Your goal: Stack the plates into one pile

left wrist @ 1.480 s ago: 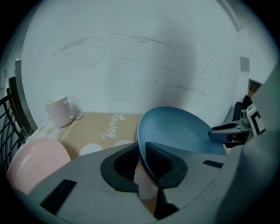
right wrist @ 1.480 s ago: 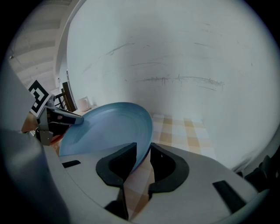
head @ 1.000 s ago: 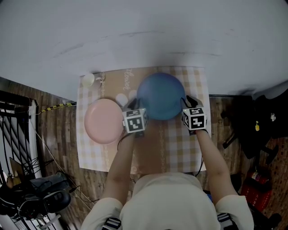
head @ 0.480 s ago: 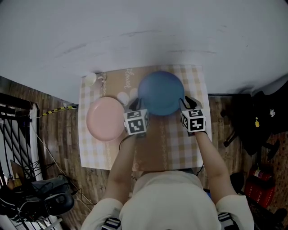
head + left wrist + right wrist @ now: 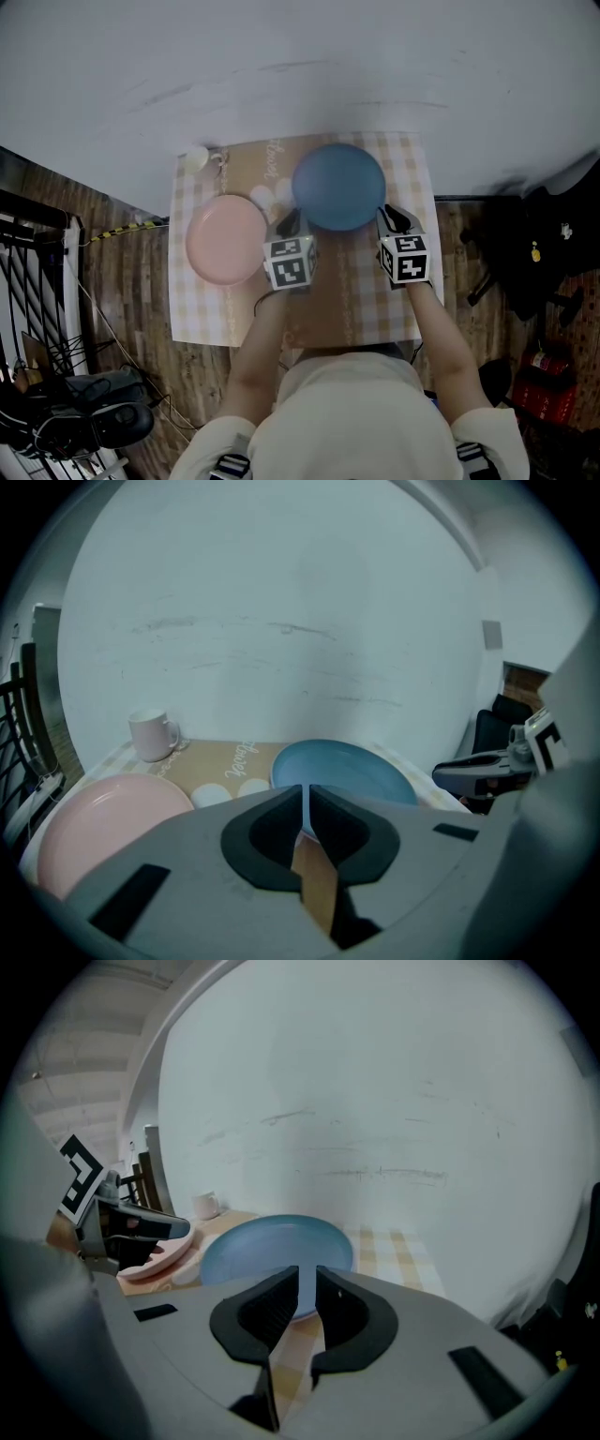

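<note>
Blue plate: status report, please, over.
Left hand-held gripper and right hand-held gripper just closed on blue plate rim. Pink plate beside it, bare. Mug at far corner, not in the way.

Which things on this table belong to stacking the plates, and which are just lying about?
Part of the job:
- round blue plate
- round pink plate

Just lying about:
- small white mug
- checked tablecloth, which lies under everything

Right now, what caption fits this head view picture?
Left tool and right tool, jaws just closing, pinch the round blue plate by its rim, beside a round pink plate on checked cloth.
</note>
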A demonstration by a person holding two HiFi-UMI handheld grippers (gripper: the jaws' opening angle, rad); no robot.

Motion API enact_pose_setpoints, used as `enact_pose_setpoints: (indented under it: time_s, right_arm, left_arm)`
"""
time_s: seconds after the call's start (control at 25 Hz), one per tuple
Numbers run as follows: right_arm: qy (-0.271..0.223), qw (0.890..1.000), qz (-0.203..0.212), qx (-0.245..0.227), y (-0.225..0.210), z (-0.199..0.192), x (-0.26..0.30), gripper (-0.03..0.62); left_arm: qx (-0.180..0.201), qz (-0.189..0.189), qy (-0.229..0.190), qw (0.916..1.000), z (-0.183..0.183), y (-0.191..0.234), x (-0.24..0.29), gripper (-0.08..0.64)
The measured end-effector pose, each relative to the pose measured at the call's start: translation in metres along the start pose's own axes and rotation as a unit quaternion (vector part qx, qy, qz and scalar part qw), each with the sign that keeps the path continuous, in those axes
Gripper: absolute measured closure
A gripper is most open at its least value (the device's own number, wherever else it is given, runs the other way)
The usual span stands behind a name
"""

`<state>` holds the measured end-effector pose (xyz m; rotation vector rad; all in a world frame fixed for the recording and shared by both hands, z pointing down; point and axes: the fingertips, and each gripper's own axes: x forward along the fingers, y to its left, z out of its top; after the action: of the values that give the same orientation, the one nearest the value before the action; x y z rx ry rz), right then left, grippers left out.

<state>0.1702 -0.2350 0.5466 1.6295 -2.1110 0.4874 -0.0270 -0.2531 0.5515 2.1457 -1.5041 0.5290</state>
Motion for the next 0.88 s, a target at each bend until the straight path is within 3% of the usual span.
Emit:
enact_pose_setpoints:
  time_s: [0.88]
  right_arm:
    - [-0.040, 0.999, 0.015, 0.004, 0.050, -0.007, -0.063, 0.588]
  left_arm:
    - [-0.017, -0.019, -0.031, 0.9992, -0.023, -0.012, -0.076, 0.555]
